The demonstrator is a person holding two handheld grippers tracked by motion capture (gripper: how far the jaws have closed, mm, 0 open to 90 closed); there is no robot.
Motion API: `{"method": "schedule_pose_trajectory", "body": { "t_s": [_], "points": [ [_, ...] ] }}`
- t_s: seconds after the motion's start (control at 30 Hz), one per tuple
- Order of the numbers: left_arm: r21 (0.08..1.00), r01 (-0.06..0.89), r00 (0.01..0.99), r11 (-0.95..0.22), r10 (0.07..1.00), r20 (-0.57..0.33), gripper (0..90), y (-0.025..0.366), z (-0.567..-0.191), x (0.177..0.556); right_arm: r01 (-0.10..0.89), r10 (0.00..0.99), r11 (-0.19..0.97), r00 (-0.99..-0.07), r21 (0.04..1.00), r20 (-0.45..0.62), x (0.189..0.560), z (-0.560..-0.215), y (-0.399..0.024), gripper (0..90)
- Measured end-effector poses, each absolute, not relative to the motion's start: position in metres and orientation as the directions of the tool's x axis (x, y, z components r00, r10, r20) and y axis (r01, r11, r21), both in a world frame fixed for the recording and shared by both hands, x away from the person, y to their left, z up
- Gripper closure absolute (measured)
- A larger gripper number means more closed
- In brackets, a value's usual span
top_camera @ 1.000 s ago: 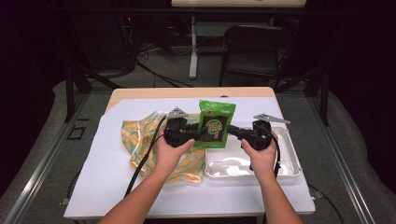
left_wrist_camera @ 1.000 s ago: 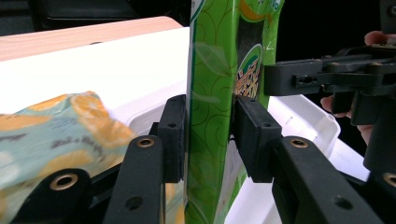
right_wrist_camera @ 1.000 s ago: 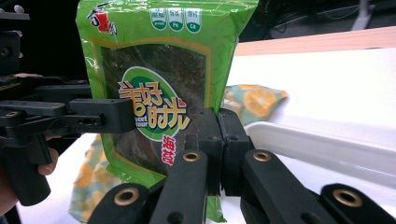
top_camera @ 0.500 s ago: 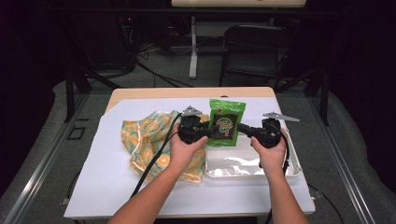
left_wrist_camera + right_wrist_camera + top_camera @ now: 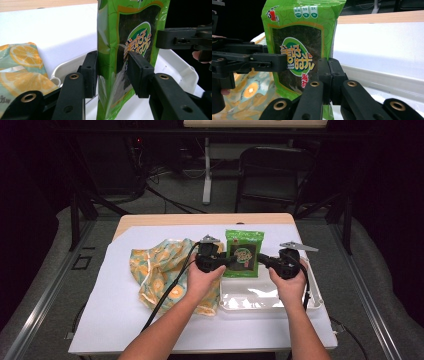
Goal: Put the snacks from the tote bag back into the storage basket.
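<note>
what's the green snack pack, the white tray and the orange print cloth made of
Pack: looks like glossy plastic film, with sheen, creases and a clear window over dark contents. Tray: probably smooth hard plastic, with bright glare and a moulded rim. Cloth: soft woven fabric, matte, lying in folds; the fibre can't be told.

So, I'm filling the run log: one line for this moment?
left tool: jaws just opening around seaweed packet | right tool: shut on packet edge | tray beneath
</note>
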State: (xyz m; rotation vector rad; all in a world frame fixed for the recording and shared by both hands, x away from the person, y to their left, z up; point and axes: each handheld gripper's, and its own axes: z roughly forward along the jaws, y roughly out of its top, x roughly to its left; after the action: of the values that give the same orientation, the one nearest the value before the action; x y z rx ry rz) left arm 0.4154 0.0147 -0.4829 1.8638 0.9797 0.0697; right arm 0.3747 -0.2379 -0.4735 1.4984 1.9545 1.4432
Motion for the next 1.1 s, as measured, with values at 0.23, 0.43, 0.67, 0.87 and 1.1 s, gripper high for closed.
{"method": "schedule_pose_trajectory", "body": {
  "t_s": [0.23,0.43,0.67,0.87,1.1],
  "points": [
    [0.772,0.609,0.654,-0.183,0.666,-0.358,59.5,0.013,-0.489,0.420,0.556,0.859,-0.037,-0.408,0.831,0.311,0.376,-0.479,-0.235,89.8],
    [0.758,0.623,0.644,-0.191,0.675,-0.360,59.2,0.012,-0.495,0.424,0.557,0.866,-0.032,-0.399,0.830,0.301,0.378,-0.483,-0.232,89.9],
    [0.741,0.642,0.629,-0.196,0.688,-0.363,57.5,0.012,-0.499,0.427,0.562,0.866,-0.034,-0.396,0.826,0.305,0.380,-0.489,-0.229,89.9],
    [0.735,0.649,0.623,-0.198,0.693,-0.363,55.5,0.012,-0.500,0.428,0.564,0.869,-0.033,-0.391,0.825,0.302,0.381,-0.492,-0.227,89.9],
    [0.737,0.647,0.621,-0.195,0.695,-0.361,50.9,0.011,-0.500,0.427,0.563,0.870,-0.037,-0.389,0.825,0.305,0.383,-0.496,-0.227,89.9]
  ]
}}
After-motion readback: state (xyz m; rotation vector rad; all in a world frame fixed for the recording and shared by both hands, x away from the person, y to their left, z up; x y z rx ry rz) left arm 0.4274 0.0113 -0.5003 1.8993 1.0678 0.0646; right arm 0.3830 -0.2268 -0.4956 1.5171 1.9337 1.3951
